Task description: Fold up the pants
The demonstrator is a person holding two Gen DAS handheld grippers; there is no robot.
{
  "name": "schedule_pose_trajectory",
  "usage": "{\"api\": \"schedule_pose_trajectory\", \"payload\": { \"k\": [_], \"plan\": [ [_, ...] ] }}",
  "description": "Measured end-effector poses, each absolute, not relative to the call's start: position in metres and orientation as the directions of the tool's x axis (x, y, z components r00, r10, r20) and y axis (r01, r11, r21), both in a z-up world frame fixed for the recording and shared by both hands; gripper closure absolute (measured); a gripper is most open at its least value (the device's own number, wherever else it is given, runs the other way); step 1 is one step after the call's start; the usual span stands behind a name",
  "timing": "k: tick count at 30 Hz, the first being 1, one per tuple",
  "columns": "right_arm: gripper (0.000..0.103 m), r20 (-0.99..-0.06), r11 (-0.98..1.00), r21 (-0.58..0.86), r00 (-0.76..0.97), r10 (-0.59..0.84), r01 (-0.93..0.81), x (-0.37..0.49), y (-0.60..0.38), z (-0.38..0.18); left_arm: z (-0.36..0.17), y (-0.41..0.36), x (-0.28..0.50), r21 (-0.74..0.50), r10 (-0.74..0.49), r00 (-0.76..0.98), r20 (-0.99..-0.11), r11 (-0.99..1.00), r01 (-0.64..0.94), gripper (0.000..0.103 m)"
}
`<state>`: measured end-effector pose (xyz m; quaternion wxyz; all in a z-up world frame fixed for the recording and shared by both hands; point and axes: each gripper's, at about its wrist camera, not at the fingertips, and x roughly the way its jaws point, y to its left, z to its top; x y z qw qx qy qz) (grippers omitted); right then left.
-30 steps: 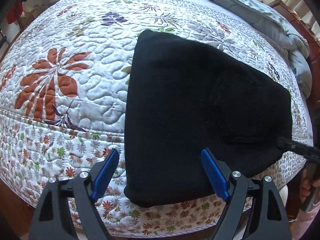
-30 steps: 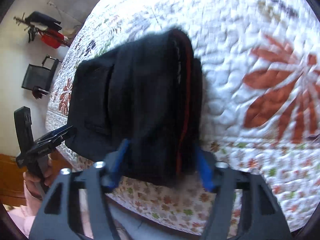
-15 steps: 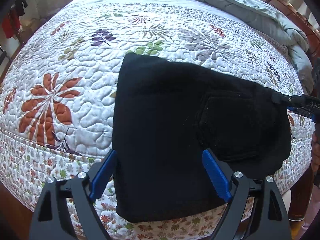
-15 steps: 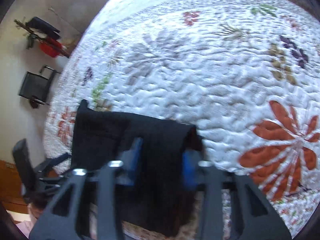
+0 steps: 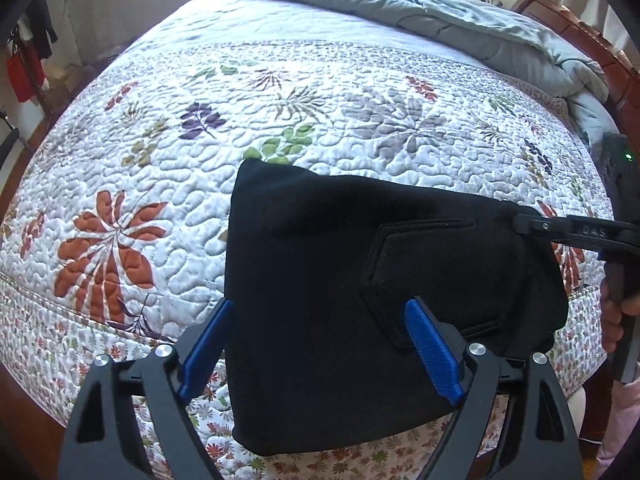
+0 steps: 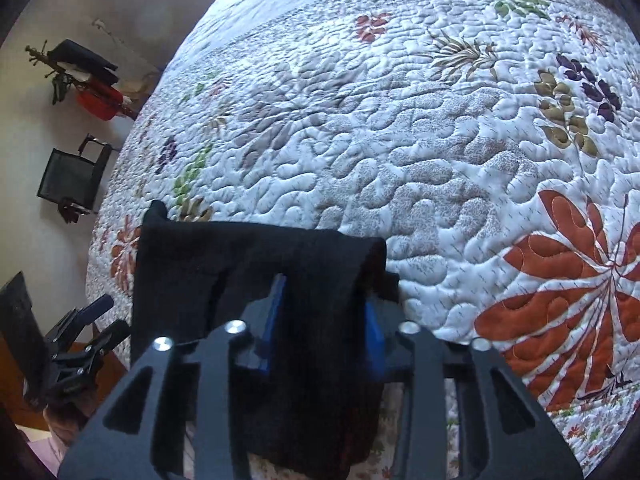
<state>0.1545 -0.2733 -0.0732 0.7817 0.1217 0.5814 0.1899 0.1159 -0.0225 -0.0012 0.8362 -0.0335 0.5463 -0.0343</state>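
Observation:
The black pants (image 5: 344,280) lie folded into a thick bundle on the floral quilt (image 5: 280,100), near the bed's front edge. My left gripper (image 5: 316,344) is open, its blue pads on either side of the bundle's near part, above it. My right gripper (image 6: 324,320) is shut on the folded edge of the pants (image 6: 240,272), which hang over its fingers. It also shows at the right of the left wrist view (image 5: 532,226), pinching the bundle's far right corner. A back pocket (image 5: 432,272) faces up.
A grey duvet (image 5: 440,12) is bunched at the far end of the bed by the wooden headboard (image 5: 600,44). A black chair (image 6: 72,180) and a rack with clothes (image 6: 88,80) stand by the wall. The quilt stretches wide beyond the pants.
The right gripper has carried its end of the pants up and further onto the bed, closing on the fold. The bundle has shifted away from the bed's edge. The left gripper stayed open.

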Motion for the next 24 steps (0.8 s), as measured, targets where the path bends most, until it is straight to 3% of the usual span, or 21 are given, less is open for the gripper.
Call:
{"api": "schedule_pose_trajectory", "payload": {
  "k": [1,9,15,19,24],
  "plan": [
    [0.05,-0.856,0.892,0.42,0.252,0.451,-0.169,0.149,-0.274,-0.07,0.0,-0.023,0.116,-0.093,-0.095,0.403,-0.91,0.995,0.024,0.015],
    [0.05,-0.816,0.829,0.515,0.172,0.552,-0.217,0.091,-0.285,-0.068,0.008,-0.025,0.11,-0.075,-0.086,0.426,-0.901,0.996,0.041,0.014],
    [0.049,-0.837,0.832,0.487,0.13,0.532,-0.266,0.065,-0.28,-0.074,0.01,-0.028,0.108,-0.07,-0.08,0.427,-0.901,0.997,0.041,0.014],
    [0.068,-0.86,0.847,0.444,0.128,0.495,-0.293,0.064,-0.271,-0.076,0.013,-0.033,0.105,-0.056,-0.071,0.431,-0.9,0.997,0.048,0.014],
    [0.077,-0.862,0.846,0.418,0.151,0.485,-0.332,0.059,-0.263,-0.06,0.019,-0.034,0.102,-0.047,-0.066,0.439,-0.896,0.997,0.053,0.012]
  ]
}}
